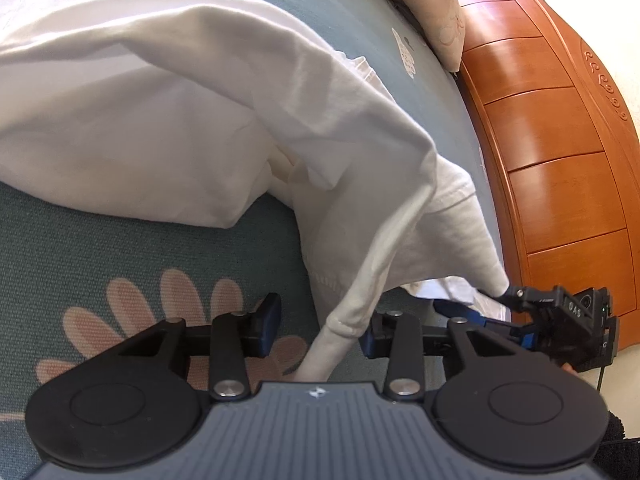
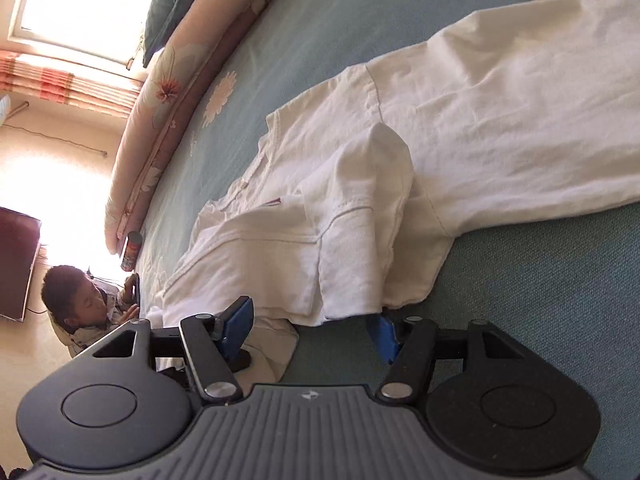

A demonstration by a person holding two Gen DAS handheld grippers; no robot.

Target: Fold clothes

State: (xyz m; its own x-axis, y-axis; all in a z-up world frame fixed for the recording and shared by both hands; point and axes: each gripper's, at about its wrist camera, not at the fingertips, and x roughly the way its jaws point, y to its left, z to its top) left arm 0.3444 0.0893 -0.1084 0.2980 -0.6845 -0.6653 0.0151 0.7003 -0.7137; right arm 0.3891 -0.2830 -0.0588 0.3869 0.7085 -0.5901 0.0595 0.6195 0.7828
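Lying on the teal bedspread, the white shirt has one cuff hanging loose between the spread left gripper. The right gripper gapes at the shirt's near edge, pinching nothing. A wooden headboard stands right.

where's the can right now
In the right wrist view the can stands at the far left, at the edge of the teal bedspread, at the end of the rolled floral quilt.
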